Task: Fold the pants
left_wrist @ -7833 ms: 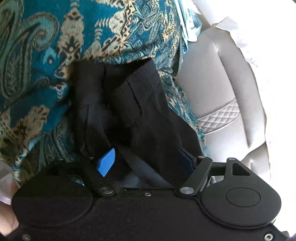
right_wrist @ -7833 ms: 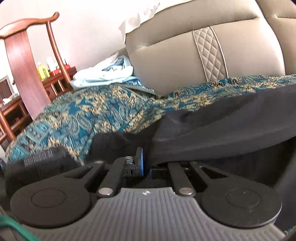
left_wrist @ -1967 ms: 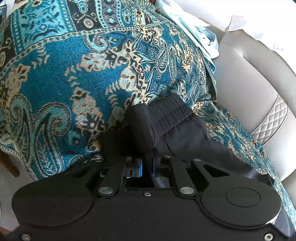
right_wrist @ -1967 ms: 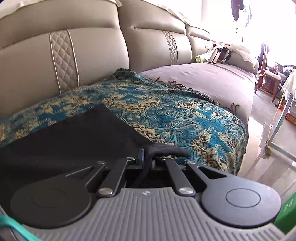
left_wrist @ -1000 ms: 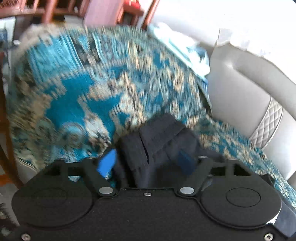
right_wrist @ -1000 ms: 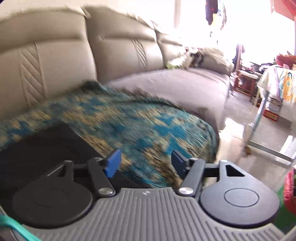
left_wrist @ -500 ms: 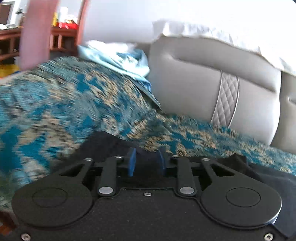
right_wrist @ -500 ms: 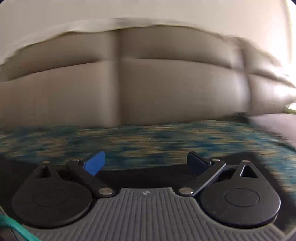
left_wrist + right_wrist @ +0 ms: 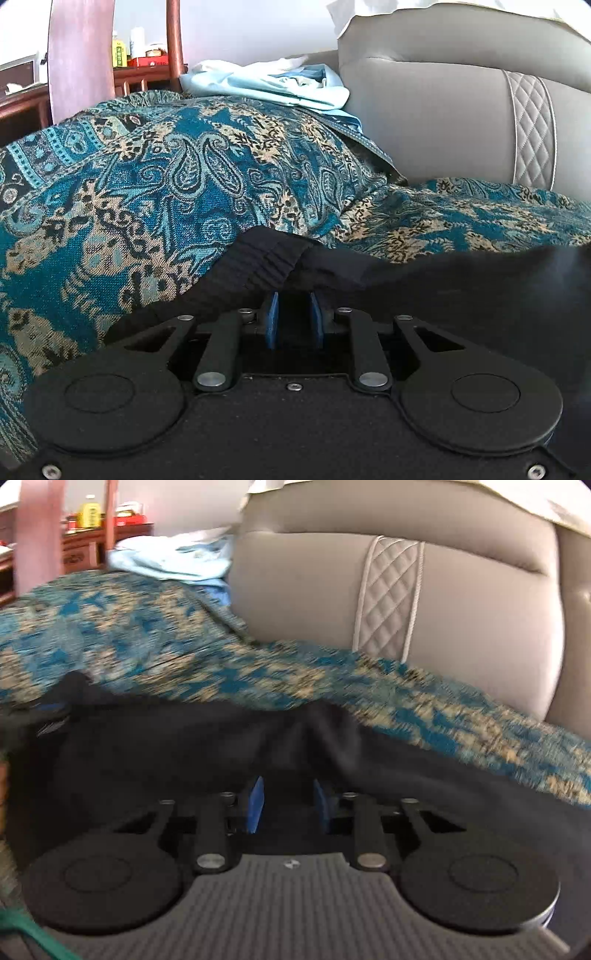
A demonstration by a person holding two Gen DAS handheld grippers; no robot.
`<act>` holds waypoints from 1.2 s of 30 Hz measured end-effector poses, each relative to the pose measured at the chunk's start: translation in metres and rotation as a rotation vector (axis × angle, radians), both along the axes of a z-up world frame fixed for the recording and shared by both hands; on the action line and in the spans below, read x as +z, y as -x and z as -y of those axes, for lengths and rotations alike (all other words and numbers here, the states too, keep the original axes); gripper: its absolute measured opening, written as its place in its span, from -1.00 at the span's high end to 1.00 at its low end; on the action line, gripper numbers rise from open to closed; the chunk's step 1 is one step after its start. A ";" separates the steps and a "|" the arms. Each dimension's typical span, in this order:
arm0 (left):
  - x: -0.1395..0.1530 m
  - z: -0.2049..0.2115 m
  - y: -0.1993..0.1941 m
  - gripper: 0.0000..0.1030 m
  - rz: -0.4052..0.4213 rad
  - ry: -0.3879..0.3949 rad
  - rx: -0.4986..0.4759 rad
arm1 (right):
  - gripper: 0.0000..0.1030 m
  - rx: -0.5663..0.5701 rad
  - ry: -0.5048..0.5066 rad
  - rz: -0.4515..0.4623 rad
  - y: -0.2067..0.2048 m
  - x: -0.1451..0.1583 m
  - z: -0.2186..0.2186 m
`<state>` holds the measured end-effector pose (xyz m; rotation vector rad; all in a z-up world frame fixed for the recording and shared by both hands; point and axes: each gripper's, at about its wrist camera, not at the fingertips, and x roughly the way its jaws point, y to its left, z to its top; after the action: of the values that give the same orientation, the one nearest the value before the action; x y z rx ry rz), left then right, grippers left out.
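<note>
Black pants (image 9: pixel 461 291) lie on a teal paisley throw (image 9: pixel 155 177) over the sofa seat. Their ribbed waistband (image 9: pixel 262 258) lies bunched just ahead of my left gripper (image 9: pixel 293 314), whose blue pads (image 9: pixel 272 319) stand a small gap apart with black cloth at the tips. In the right wrist view the pants (image 9: pixel 184 746) spread across the seat, and a raised fold of cloth lies between the pads of my right gripper (image 9: pixel 288 801), which are a little apart. The fingertips of both grippers are hidden by cloth.
The grey leather sofa back (image 9: pixel 443 118) with a quilted strip (image 9: pixel 391 590) rises behind. A light blue garment (image 9: pixel 269 85) lies on the armrest. A wooden chair (image 9: pixel 79 55) and a cabinet with bottles (image 9: pixel 88 517) stand at the left.
Both grippers let go of the pants about a second ago and swung back toward the sofa back. They have now come down on the cloth again with jaws narrowed from wide open.
</note>
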<state>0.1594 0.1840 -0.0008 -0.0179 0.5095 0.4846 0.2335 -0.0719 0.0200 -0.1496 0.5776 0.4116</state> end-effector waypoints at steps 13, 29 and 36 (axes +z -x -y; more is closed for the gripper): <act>0.001 -0.006 0.002 0.60 0.022 0.035 -0.011 | -0.06 -0.361 -0.051 0.035 -0.057 0.012 0.048; 0.000 -0.007 0.004 0.58 0.031 0.039 -0.012 | -1.00 -0.029 -0.068 -0.004 0.010 -0.007 -0.003; 0.000 -0.008 0.003 0.58 0.031 0.037 -0.014 | -1.00 -0.205 0.026 0.005 0.002 -0.007 0.086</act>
<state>0.1559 0.1917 -0.0007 -0.0568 0.4879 0.4610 0.2318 -0.1577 0.0126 -0.1151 0.5875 0.2049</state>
